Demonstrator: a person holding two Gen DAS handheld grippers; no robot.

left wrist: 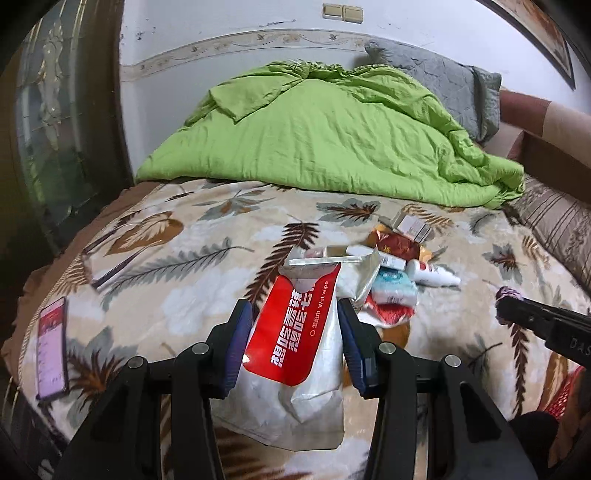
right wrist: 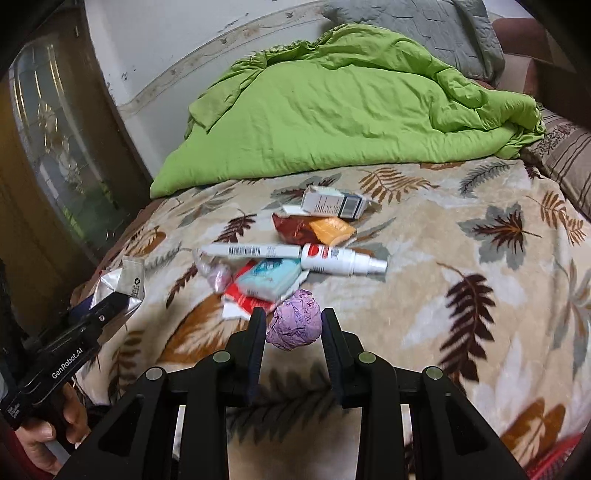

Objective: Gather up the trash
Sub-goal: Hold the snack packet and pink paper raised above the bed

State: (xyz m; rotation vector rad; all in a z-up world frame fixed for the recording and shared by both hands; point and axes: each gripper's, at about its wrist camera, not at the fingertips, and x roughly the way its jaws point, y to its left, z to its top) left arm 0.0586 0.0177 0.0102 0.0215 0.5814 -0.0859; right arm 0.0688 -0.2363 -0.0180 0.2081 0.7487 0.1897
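Note:
In the left wrist view my left gripper (left wrist: 294,308) is shut on a red and white wet wipe pack (left wrist: 295,350), which stands upright between the blue pads above the bed. My right gripper (right wrist: 293,314) is shut on a crumpled purple paper ball (right wrist: 293,328), held just above the blanket. The ball also shows at the right gripper's tip (left wrist: 508,294) in the left wrist view. Behind it lies a trash pile: a white spray bottle (right wrist: 340,260), a long white carton (right wrist: 251,251), a teal pack (right wrist: 267,277), a red wrapper (right wrist: 295,227) and a small box (right wrist: 336,203).
The leaf-print blanket (right wrist: 461,295) covers the bed. A green duvet (right wrist: 332,110) and a grey pillow (right wrist: 424,22) lie at the back, a striped pillow (right wrist: 569,158) at the right. A phone (left wrist: 53,347) lies near the left edge. A glass-fronted cabinet (right wrist: 55,129) stands at the left.

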